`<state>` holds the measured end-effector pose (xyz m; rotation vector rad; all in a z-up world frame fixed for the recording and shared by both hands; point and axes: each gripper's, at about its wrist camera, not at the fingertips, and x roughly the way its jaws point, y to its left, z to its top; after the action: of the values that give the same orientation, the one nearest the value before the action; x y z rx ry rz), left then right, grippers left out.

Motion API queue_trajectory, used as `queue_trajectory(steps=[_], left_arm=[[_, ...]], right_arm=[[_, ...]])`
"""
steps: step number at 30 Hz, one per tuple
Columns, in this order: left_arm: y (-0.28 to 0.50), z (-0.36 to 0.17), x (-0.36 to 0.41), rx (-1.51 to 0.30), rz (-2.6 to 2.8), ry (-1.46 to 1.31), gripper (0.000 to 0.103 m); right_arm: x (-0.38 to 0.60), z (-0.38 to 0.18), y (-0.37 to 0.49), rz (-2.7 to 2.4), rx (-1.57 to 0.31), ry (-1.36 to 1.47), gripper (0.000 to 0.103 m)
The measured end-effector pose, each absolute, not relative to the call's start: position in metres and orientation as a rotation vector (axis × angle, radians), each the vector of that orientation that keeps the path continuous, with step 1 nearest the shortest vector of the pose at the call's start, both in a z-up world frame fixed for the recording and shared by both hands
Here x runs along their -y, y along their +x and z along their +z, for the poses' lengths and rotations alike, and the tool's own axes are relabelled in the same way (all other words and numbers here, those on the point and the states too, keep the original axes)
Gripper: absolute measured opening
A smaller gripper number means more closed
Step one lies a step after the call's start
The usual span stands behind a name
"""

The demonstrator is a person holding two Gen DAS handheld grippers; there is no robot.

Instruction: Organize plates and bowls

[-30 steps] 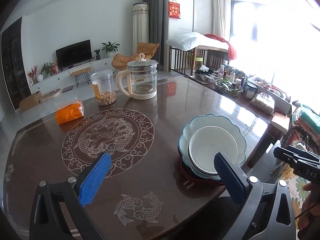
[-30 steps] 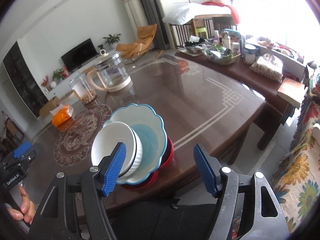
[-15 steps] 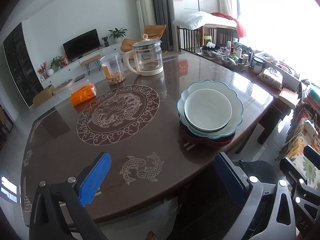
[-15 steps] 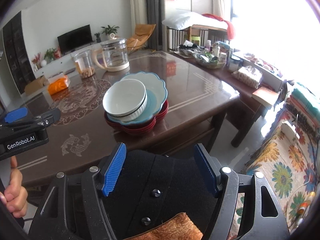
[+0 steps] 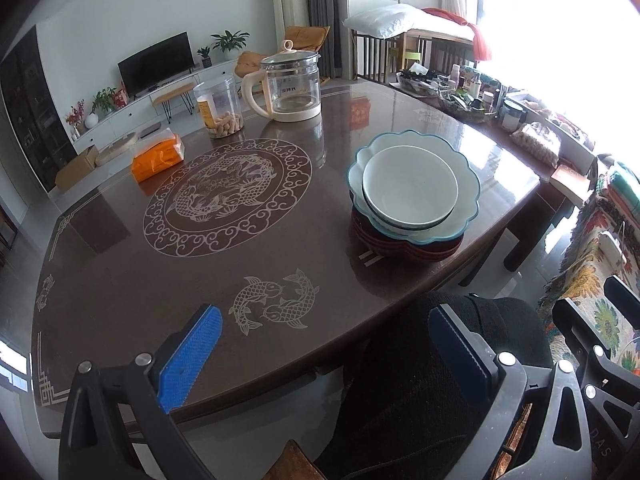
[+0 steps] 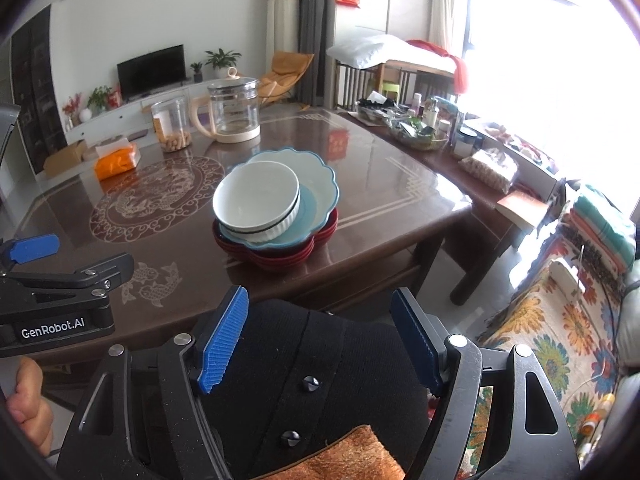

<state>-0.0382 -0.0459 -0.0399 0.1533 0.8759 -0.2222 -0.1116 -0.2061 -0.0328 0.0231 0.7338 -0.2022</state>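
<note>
Left wrist view: glossy brown carved surface (image 5: 120,264) carries stacked dishes (image 5: 412,200) at two o'clock; both tools spread, empty, right opening.

Glossy table (image 5: 120,264), glazed ceramic bowl (image 5: 408,188)

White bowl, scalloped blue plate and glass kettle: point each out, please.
white bowl (image 6: 256,196), right wrist view, inner bottom.
scalloped blue plate (image 6: 320,184), right wrist view, bare inner face.
glass kettle (image 5: 294,84), left wrist view, glass wall.
</note>
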Motion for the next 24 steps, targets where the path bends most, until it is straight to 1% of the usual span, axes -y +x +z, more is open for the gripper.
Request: queue_trajectory(steps=[24], left_arm=[[-0.028, -0.052, 0.05, -0.904, -0.216, 0.182, 0.102]], right_arm=[[0.205, -0.034, -0.108, -0.217, -0.742, 0.021, 0.077]])
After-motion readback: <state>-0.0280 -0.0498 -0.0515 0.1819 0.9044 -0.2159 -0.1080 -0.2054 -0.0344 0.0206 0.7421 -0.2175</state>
